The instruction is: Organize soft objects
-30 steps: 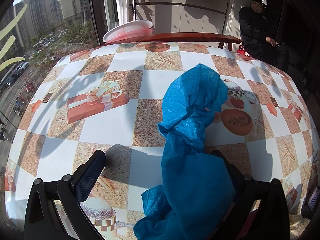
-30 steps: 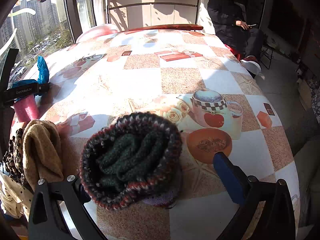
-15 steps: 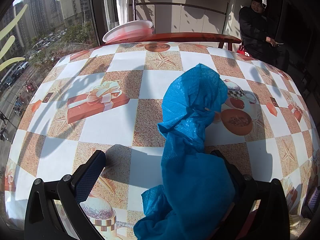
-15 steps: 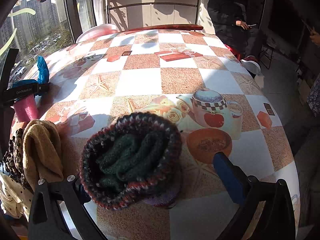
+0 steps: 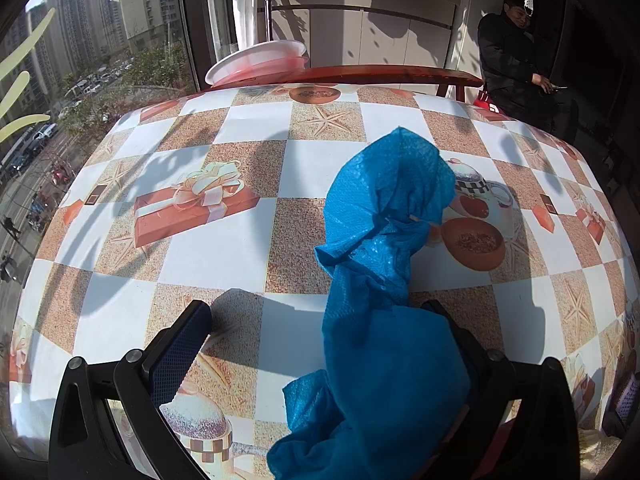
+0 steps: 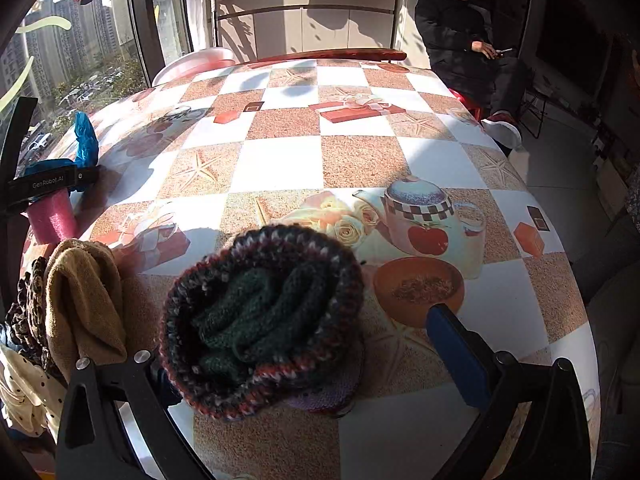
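In the left wrist view a blue mesh cloth (image 5: pixel 384 288) lies draped over the right finger of my open left gripper (image 5: pixel 316 320) and stands up crumpled above the checkered table (image 5: pixel 224 248). In the right wrist view a dark knitted hat (image 6: pixel 260 320) rests on the table between the wide-open fingers of my right gripper (image 6: pixel 304 344), against the left finger. The left gripper (image 6: pixel 52 184) with the blue cloth (image 6: pixel 86 140) shows at the far left.
A tan knitted piece (image 6: pixel 84 304), a leopard-print cloth (image 6: pixel 28 320) and a dotted white cloth (image 6: pixel 24 396) pile at the table's left edge. A pink foam roll (image 6: pixel 52 216) stands nearby. A white basin (image 5: pixel 260 60) sits beyond the far edge. A person (image 6: pixel 464 40) sits beyond.
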Available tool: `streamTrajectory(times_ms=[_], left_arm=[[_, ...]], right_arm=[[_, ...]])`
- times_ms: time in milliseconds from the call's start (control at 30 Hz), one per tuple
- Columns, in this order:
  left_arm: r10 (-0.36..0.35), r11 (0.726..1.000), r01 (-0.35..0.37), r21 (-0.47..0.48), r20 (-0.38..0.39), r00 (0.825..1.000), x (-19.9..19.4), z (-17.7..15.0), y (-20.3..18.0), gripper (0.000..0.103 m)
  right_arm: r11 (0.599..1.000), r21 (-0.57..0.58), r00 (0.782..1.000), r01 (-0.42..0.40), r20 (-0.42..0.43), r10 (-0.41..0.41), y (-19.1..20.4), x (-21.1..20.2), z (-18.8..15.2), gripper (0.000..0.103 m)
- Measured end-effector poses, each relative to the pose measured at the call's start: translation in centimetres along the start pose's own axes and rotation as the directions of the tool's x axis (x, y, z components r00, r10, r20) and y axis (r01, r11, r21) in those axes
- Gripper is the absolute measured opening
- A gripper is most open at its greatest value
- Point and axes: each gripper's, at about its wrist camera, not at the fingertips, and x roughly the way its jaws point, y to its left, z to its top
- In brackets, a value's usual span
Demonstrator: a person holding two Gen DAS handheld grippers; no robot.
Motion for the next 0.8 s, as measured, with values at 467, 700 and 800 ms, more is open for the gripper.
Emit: streamTrajectory(times_ms=[467,700,800], left_arm=[[-0.001,1.000,0.001,0.000,0.000,1.000,-0.01,-0.01,0.02,0.103],[-0.001,1.000,0.001,0.001,0.000,1.000,-0.01,-0.01,0.03,0.103],[-0.001,1.000,0.001,0.001,0.000,1.000,-0.18,-0.07,0.04,0.103]], right_arm=[[1.000,0.000,1.000,0.000,0.000,0.000,0.00,-0.01,-0.01,0.103],[1.000,0.000,1.000,0.000,0.000,0.000,0.00,0.01,0.01,0.103],[1.000,0.000,1.000,0.000,0.000,0.000,0.00,-0.01,-0.01,0.103]])
